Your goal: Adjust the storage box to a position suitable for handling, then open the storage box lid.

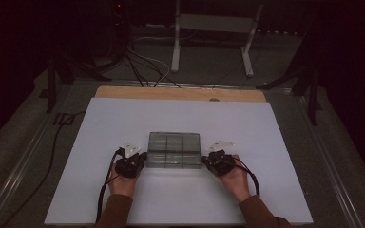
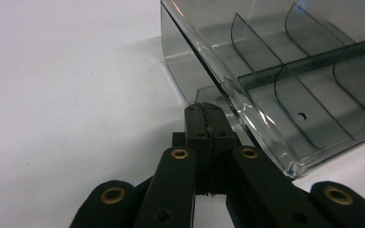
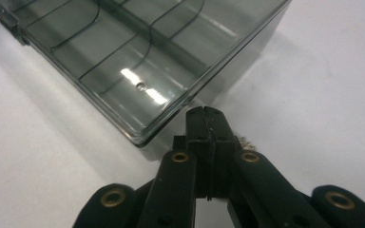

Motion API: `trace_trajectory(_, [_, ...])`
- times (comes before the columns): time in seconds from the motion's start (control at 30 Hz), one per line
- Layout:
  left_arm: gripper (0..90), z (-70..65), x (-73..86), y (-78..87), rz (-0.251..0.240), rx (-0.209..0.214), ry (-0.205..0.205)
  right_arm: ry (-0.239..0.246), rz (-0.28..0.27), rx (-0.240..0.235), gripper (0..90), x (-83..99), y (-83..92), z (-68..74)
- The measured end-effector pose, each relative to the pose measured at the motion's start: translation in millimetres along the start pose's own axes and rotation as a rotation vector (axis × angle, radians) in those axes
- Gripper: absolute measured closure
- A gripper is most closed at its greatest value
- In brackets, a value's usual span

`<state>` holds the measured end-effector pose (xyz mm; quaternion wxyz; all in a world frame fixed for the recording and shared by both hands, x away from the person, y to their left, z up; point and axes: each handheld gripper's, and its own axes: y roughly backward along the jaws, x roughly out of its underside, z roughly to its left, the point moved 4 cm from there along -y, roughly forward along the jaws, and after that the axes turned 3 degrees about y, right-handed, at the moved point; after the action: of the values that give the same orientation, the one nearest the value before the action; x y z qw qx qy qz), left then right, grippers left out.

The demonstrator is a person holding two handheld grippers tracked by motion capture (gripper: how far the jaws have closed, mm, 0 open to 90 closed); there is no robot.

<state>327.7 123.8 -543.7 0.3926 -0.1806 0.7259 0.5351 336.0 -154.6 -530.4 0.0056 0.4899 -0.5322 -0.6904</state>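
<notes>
A clear grey plastic box (image 1: 174, 149) with several compartments and a shut lid lies in the middle of a white board (image 1: 123, 118). My left gripper (image 1: 140, 158) is shut, and its tips meet the box's left side. In the left gripper view the closed tips (image 2: 203, 108) sit right at the lid's rim and the side wall of the box (image 2: 290, 80). My right gripper (image 1: 206, 159) is also shut, at the box's right side. In the right gripper view its tips (image 3: 204, 111) rest just under the lid rim of the box (image 3: 138, 57). I see nothing between either pair of jaws.
The white board lies on a wooden tabletop (image 1: 180, 93). A white metal stand (image 1: 214, 23) and loose cables (image 1: 142, 66) are on the dark floor behind. Bare board surrounds the box on all sides.
</notes>
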Motion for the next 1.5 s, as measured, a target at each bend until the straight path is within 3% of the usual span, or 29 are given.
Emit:
trace_trajectory(0.07, [90.0, -0.2, -0.6, 0.9, -0.006, 0.002, 0.008, 0.019, -0.010, 0.024, 90.0, -1.3, 2.6, -1.6])
trace_trajectory(0.17, [90.0, -1.5, 0.2, 2.7, 0.000, -0.005, 0.002, 0.001, -0.031, 0.027, 86.2, -2.6, 6.2, -7.1])
trace_trajectory(0.3, [90.0, -1.5, 0.5, 3.0, 0.001, -0.018, -0.006, -0.042, -0.067, 0.018, 68.6, -4.6, 10.8, -18.6])
trace_trajectory(0.37, [90.0, 0.9, 0.2, 3.1, -0.006, -0.026, 0.012, -0.075, -0.090, 0.018, 53.2, -6.1, 14.0, -24.4])
trace_trajectory(0.4, [90.0, 0.9, 0.2, 3.1, -0.006, -0.026, 0.012, -0.075, -0.090, 0.018, 53.2, -6.1, 14.0, -24.4])
trace_trajectory(0.43, [90.0, 5.9, -0.1, 5.5, -0.019, -0.045, 0.038, -0.085, -0.102, 0.024, 51.9, -6.4, 16.0, -27.1])
trace_trajectory(0.47, [86.8, 8.3, -0.2, 7.3, -0.026, -0.048, 0.044, -0.099, -0.137, 0.017, 41.9, -6.3, 21.0, -32.2])
trace_trajectory(0.57, [81.2, 14.2, -1.4, 13.4, -0.055, -0.053, 0.055, -0.113, -0.188, 0.028, 30.0, -5.5, 27.6, -36.4])
trace_trajectory(0.77, [66.2, 19.9, -6.5, 27.9, -0.133, -0.042, 0.048, -0.117, -0.257, 0.033, 14.0, -6.4, 35.3, -39.9])
trace_trajectory(0.9, [50.2, 21.5, -9.3, 36.7, -0.171, -0.027, 0.044, -0.123, -0.273, 0.023, 3.7, -4.7, 38.0, -41.8])
trace_trajectory(0.97, [39.7, 21.9, -9.7, 38.6, -0.177, -0.031, 0.038, -0.127, -0.277, 0.020, 3.1, -4.0, 39.0, -42.7])
trace_trajectory(1.0, [39.7, 22.5, -10.7, 41.2, -0.192, -0.022, 0.046, -0.126, -0.281, 0.015, 1.0, -3.2, 39.8, -44.0])
trace_trajectory(1.07, [17.2, 24.5, -12.4, 45.1, -0.209, -0.031, 0.071, -0.141, -0.296, 0.006, 0.0, -1.8, 42.9, -47.6])
trace_trajectory(1.17, [9.0, 24.5, -13.7, 49.4, -0.225, -0.028, 0.067, -0.156, -0.310, -0.011, 0.0, -0.2, 46.4, -49.9])
trace_trajectory(1.23, [1.5, 24.0, -15.8, 53.1, -0.237, 0.001, 0.047, -0.155, -0.323, -0.010, 0.0, 0.4, 49.2, -50.5])
trace_trajectory(1.37, [1.3, 23.0, -18.9, 60.7, -0.270, 0.014, 0.023, -0.153, -0.354, -0.005, 0.0, 1.6, 53.0, -53.0])
trace_trajectory(1.5, [1.3, 20.3, -19.3, 65.1, -0.270, 0.039, -0.016, -0.156, -0.368, 0.005, 0.0, 2.9, 55.1, -56.0])
